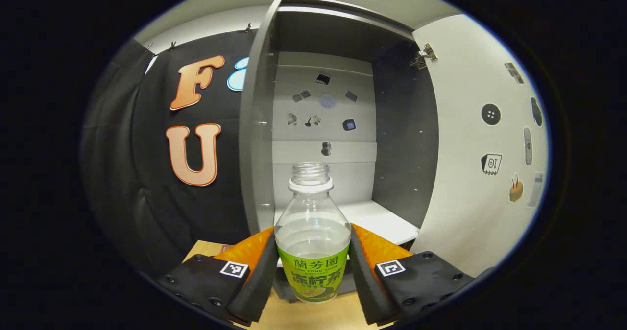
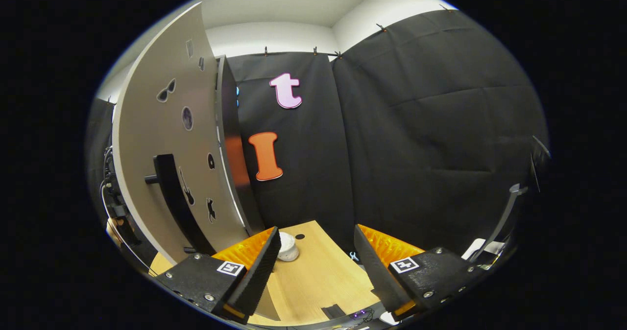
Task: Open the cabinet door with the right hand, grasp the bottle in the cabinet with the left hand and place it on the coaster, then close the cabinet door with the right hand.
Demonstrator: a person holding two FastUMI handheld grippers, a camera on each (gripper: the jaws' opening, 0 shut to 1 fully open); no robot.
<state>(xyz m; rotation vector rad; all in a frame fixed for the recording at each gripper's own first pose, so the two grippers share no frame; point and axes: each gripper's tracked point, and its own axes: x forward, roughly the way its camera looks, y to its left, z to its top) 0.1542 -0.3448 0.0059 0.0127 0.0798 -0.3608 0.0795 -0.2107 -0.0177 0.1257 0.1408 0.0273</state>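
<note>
The left claw [image 1: 312, 266] grips the clear, green-labelled, uncapped plastic bottle [image 1: 312, 237] upright before the open grey cabinet [image 1: 404, 139]. It should stay level, lowered squarely onto the coaster. The right claw [image 2: 317, 261] hangs open above the wooden counter [image 2: 318, 281].

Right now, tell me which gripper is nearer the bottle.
Left. The left gripper has the bottle between its fingers; the right gripper hangs open beside the cabinet door.

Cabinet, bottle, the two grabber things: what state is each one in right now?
Cabinet door: swung wide open.
Bottle: upright, uncapped, partly filled, out of the cabinet.
Left gripper: shut on the bottle.
Right gripper: open, holding nothing.
Coaster: bare, on the table.
</note>
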